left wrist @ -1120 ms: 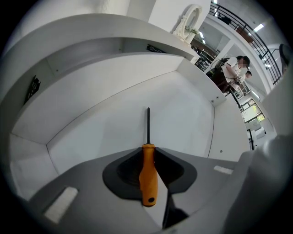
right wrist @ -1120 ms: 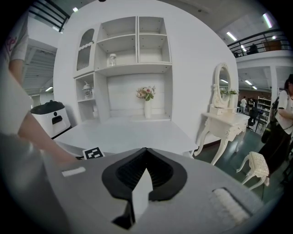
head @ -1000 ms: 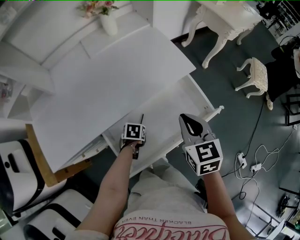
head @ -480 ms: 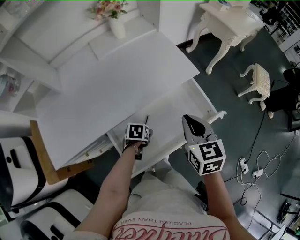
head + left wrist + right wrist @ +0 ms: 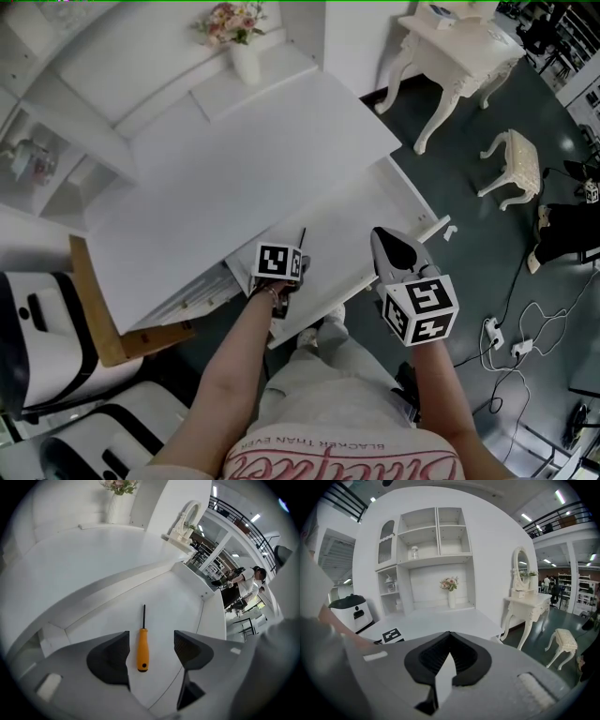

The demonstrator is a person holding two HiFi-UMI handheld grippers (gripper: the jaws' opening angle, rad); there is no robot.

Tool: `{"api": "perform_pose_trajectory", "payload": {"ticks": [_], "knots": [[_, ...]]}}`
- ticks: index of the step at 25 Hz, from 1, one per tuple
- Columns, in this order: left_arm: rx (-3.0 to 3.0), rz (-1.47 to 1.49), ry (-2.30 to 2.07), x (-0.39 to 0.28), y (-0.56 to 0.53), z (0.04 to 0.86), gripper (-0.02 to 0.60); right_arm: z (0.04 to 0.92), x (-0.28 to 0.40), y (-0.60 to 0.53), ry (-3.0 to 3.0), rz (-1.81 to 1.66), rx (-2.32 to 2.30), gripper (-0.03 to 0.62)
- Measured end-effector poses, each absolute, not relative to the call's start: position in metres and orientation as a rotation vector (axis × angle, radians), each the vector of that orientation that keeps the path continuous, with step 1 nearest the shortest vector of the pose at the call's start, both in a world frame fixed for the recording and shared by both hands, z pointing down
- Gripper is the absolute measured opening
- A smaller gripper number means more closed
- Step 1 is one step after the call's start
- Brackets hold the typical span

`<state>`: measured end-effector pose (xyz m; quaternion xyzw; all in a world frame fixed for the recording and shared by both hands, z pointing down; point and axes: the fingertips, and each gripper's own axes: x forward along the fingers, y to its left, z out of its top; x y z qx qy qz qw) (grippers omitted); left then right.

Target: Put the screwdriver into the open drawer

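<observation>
Your left gripper (image 5: 151,641) hangs over the open white drawer (image 5: 180,590), its fingers spread; they just opened wide, then closed a little. The orange-handled screwdriver (image 5: 142,641) lies flat on the drawer floor between them, not touched. On your right gripper (image 5: 449,637) the fingers are pressed together, empty.

Screwdriver (image 5: 142,645) of orange plastic and dark metal; smooth matt-white drawer (image 5: 174,596).

Broad white worktop (image 5: 244,159) with a white ceramic vase of pink flowers (image 5: 246,61) at its far edge. To the right, on dark grey floor (image 5: 469,234), a white carved-leg dressing table (image 5: 459,42) near a cream cushioned stool (image 5: 518,161). At left, a rounded white-and-black appliance (image 5: 37,347).
</observation>
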<state>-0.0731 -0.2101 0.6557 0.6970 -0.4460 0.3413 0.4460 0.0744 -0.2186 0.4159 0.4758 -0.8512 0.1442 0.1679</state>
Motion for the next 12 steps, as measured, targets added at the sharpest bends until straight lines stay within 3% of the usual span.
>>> {"api": "perform_pose_trajectory", "payload": {"ticks": [12], "knots": [[1.856,0.785,-1.136,-0.078,-0.192,0.602,0.249,0.38,0.093,-0.195,-2.406,0.287,1.516,0.002]]}}
